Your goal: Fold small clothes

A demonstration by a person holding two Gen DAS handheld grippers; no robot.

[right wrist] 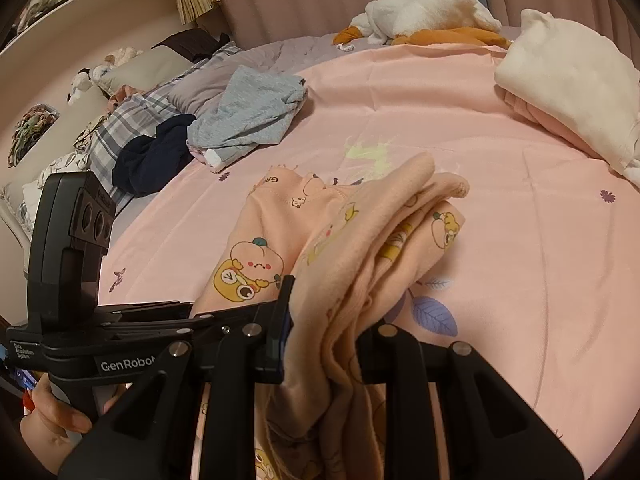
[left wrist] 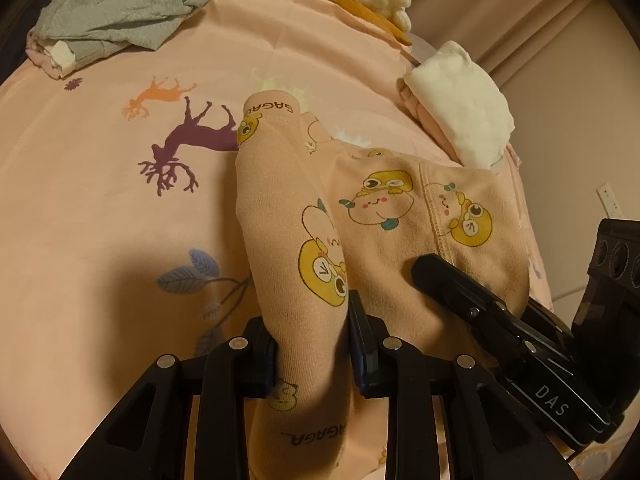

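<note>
A small peach garment (left wrist: 372, 216) with yellow cartoon prints lies on the pink bedsheet (left wrist: 100, 208). My left gripper (left wrist: 312, 340) is shut on one of its long parts, likely a sleeve or leg, which runs up the middle of the left wrist view. My right gripper (right wrist: 324, 332) is shut on a bunched fold of the same garment (right wrist: 360, 248), lifted off the sheet (right wrist: 540, 280). The right gripper also shows in the left wrist view (left wrist: 424, 270), with its tip on the garment's right side. The left gripper's body shows at the left of the right wrist view (right wrist: 132, 320).
A folded white and pink stack (left wrist: 460, 120) (right wrist: 572, 92) lies at the bed's right edge. A grey garment pile (left wrist: 116, 12) (right wrist: 248, 112) lies far left, with a dark navy garment (right wrist: 152, 160) beside it. A white and orange plush toy (right wrist: 424, 16) lies at the back.
</note>
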